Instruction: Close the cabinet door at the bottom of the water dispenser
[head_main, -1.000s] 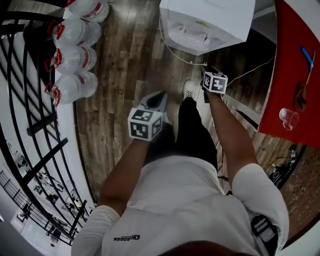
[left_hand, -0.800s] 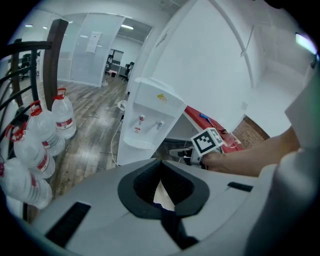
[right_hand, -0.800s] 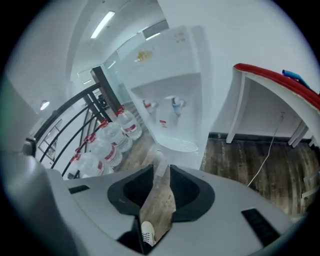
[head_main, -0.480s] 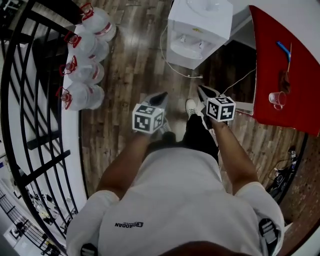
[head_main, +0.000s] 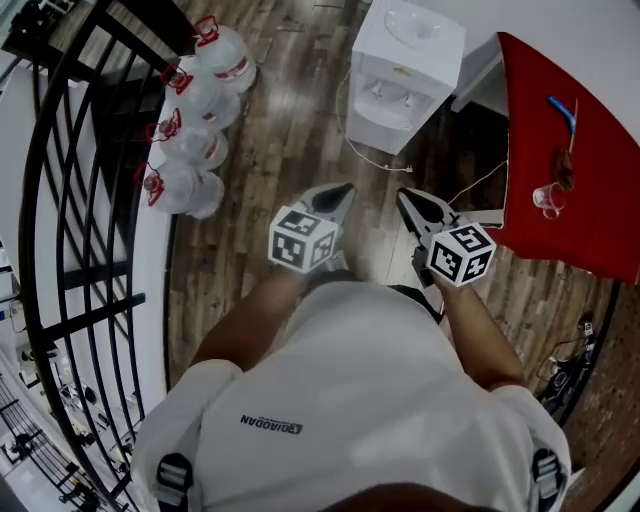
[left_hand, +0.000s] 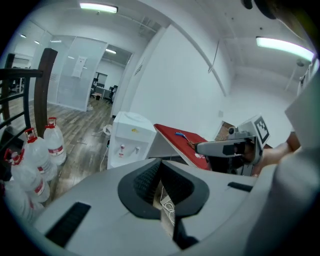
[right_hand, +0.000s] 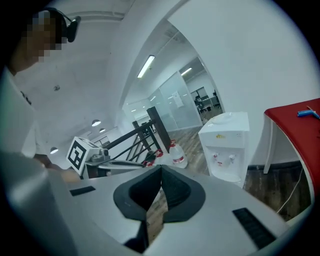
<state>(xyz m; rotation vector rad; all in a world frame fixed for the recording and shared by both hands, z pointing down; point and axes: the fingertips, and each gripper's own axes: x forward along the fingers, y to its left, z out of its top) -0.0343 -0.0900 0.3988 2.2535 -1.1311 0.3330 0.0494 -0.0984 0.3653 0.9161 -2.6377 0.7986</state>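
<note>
The wooden floor (head_main: 290, 120) fills most of the head view, with a black railing (head_main: 90, 200) curving down its left side. The person's white shirt (head_main: 350, 400) takes up the lower middle. A red tabletop (head_main: 580, 180) stands at the right. Just beside it, against the wall, is the white water dispenser (head_main: 405, 70); its bottom cabinet door cannot be made out in any view. Four large water bottles (head_main: 195, 130) sit in a row near the railing, well apart from the dispenser. The left tongs (head_main: 345, 188) are pressed together and empty. The right tongs (head_main: 403, 195) have just been closing and now meet tip to tip with nothing between them. Both pairs are held side by side, pointing toward the dispenser. A clear cup (head_main: 546, 198) rests on the tabletop.
</note>
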